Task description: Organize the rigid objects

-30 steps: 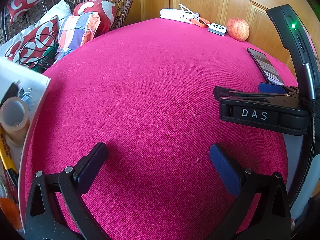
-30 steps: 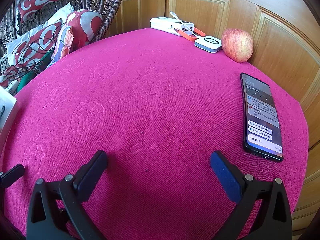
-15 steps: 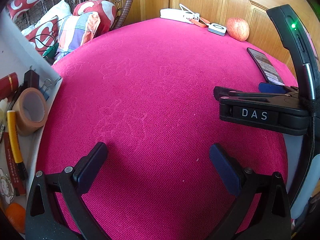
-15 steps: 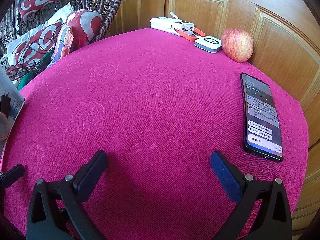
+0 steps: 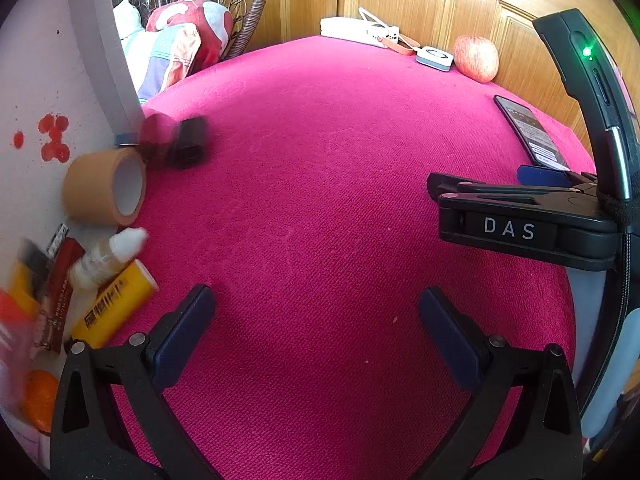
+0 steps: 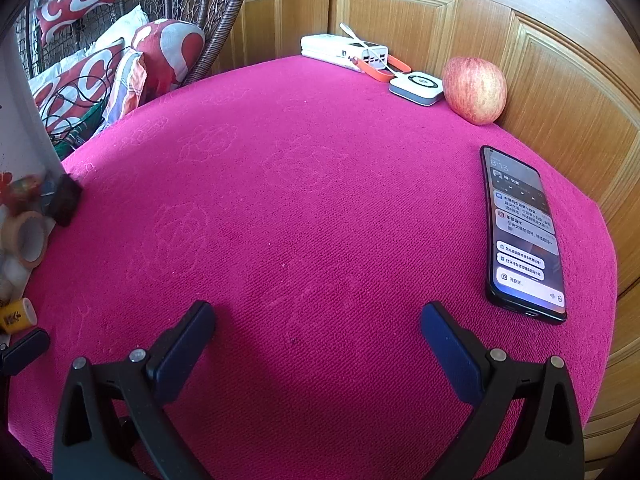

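Observation:
A white box is tipped at the table's left edge and small things spill from it onto the pink cloth: a brown tape roll, a blurred black object, a small white-capped bottle, a yellow tube and an orange. The tape roll and black object also show in the right wrist view. My left gripper is open and empty above the cloth. My right gripper is open and empty, and shows at the right of the left wrist view.
A phone with its screen lit lies at the right edge. An apple, a small white puck and a white power bank sit at the far edge by the wooden doors. Cushions lie in a wicker chair at back left.
The white box has tipped further over the left edge. The tape roll, black object, bottle and yellow tube have tumbled out onto the cloth. Both grippers have stayed still.

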Tool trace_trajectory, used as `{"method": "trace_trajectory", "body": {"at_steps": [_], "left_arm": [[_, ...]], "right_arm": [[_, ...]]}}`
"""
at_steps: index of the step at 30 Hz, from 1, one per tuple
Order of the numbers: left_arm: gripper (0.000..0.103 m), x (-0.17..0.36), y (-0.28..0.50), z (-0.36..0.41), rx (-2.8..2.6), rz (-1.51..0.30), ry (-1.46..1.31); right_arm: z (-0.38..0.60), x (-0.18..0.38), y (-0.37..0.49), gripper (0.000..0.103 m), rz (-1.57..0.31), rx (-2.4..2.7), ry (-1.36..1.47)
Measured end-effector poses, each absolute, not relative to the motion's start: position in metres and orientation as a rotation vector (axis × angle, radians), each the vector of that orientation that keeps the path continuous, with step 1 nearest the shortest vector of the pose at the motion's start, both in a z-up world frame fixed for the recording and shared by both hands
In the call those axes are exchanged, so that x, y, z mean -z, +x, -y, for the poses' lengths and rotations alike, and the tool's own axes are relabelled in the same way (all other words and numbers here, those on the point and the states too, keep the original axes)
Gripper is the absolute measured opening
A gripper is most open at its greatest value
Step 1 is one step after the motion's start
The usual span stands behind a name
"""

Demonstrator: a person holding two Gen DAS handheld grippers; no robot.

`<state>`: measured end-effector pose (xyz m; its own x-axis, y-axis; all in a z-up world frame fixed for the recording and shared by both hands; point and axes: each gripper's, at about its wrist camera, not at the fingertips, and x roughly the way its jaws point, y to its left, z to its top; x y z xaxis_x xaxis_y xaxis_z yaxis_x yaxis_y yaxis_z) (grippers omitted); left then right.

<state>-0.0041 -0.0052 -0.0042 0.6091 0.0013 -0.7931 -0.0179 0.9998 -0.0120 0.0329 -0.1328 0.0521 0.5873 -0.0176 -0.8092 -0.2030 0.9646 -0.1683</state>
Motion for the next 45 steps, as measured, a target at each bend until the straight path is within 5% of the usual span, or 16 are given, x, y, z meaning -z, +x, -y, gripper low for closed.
{"method": "trace_trajectory", "body": {"at_steps": [45], "left_arm": [[0.103, 0.0012, 0.0001, -0.0021, 0.006, -0.947, -0.069]], "right_arm": [[0.1322, -0.0527, 0.0338, 0.103, -1.003, -0.114, -0.267]]}}
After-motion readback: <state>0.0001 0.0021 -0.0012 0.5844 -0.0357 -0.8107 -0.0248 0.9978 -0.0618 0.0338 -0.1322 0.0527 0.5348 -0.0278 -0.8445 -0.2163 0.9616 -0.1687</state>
